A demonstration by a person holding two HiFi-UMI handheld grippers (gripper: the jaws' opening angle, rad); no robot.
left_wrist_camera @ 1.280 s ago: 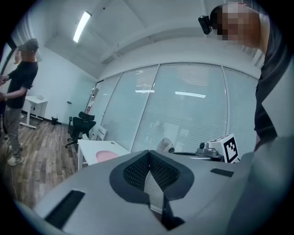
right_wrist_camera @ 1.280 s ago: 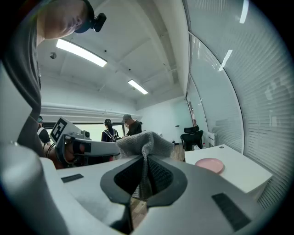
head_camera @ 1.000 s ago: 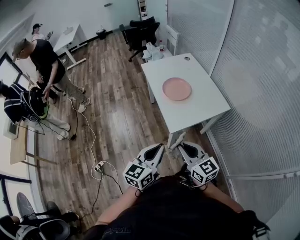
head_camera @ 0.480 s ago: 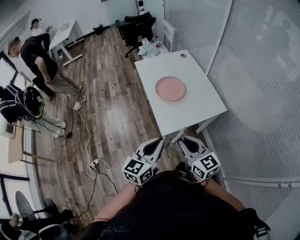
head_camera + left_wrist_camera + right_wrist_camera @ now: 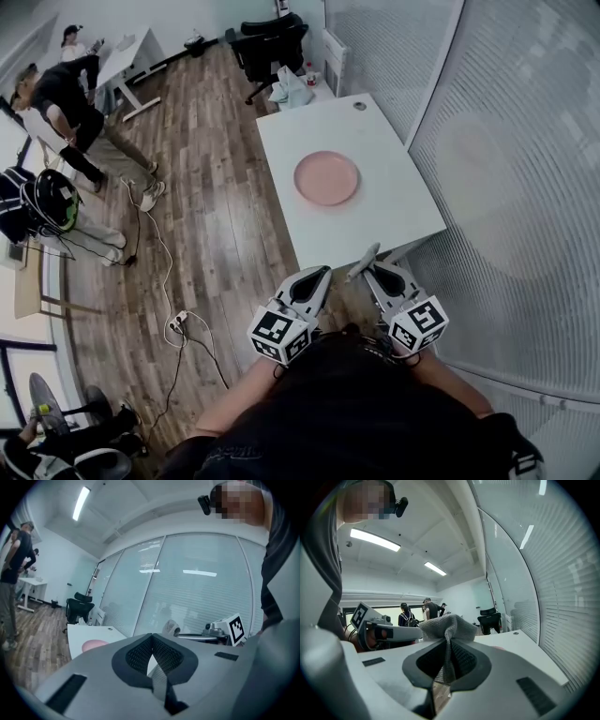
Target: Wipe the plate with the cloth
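- The left gripper (image 5: 152, 641) has its jaws pressed together with nothing between the ribbed pads. It is held low in front of the person's dark top (image 5: 356, 412).
- The right gripper (image 5: 449, 641) is just beside it. Its jaws are clamped on a grey cloth (image 5: 445, 626), and a bunched fold of the fabric stands up above the tips.
- Each gripper carries a white cube printed with black square-pattern markers: the left cube (image 5: 279, 336) and the right cube (image 5: 419, 324). These patterns are the only print that can be made out, and they form no letters.
- Both grippers point toward the near edge of a white table (image 5: 375, 141). They are off the table, and the cloth's tip is close to its near corner.
- The pink plate (image 5: 326, 178) lies flat near the middle of the table, well apart from both grippers and from the cloth.
- To the left, a white power strip (image 5: 178, 321) with a trailing cable lies on the wooden floor (image 5: 216, 187).
- A black office chair (image 5: 272, 42) stands beyond the table's far end.
- Several people (image 5: 66, 98) stand or bend at the far left of the room.
- A glass wall (image 5: 506, 187) with fine blinds runs along the right side.
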